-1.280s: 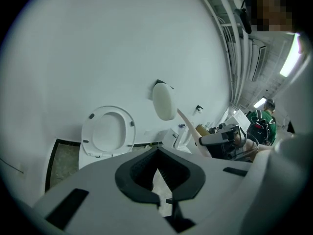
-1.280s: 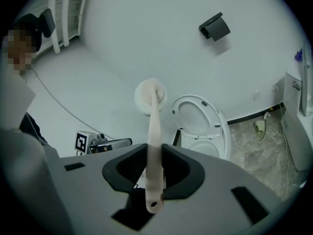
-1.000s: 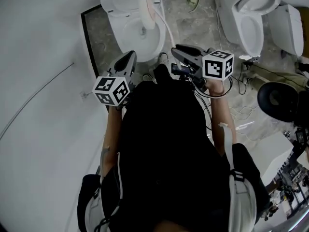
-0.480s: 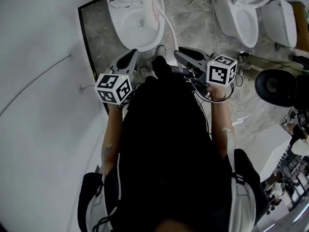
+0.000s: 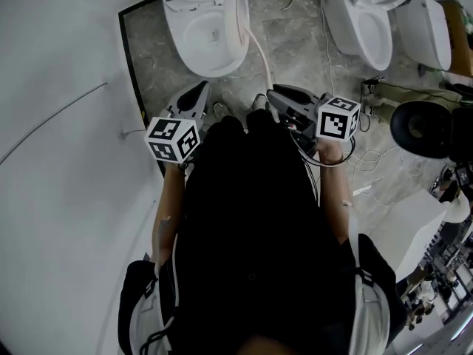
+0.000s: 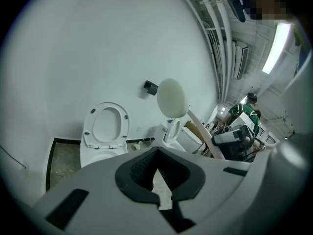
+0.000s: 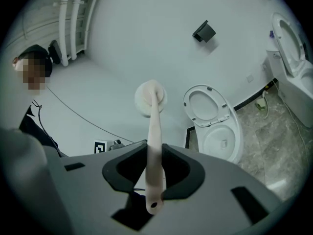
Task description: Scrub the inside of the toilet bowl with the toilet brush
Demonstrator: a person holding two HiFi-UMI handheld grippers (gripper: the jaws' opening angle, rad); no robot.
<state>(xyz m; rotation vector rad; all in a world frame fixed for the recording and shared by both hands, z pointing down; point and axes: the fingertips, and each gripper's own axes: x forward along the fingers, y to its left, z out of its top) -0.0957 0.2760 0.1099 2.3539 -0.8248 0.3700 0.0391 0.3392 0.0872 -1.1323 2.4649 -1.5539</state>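
Observation:
A white toilet (image 5: 185, 39) stands on the marble floor ahead, seat up (image 6: 104, 126), bowl open (image 7: 222, 141). My right gripper (image 5: 284, 98) is shut on the pale handle of the toilet brush (image 5: 257, 50), gripping it near its end (image 7: 152, 190). The brush head (image 5: 241, 6) sits by the bowl's right rim in the head view. It hangs in the air in the right gripper view (image 7: 150, 99) and in the left gripper view (image 6: 171, 98). My left gripper (image 5: 194, 95) hangs in front of the toilet, shut on nothing (image 6: 159, 195).
A second toilet (image 5: 377, 21) stands to the right, with cables (image 5: 369, 176) and a round black object (image 5: 425, 128) on the floor near it. A white wall (image 5: 59, 124) runs along the left. A person (image 6: 247, 109) stands in the background.
The brush head has swung right, from over the bowl to its right rim. Both grippers stay about where they were.

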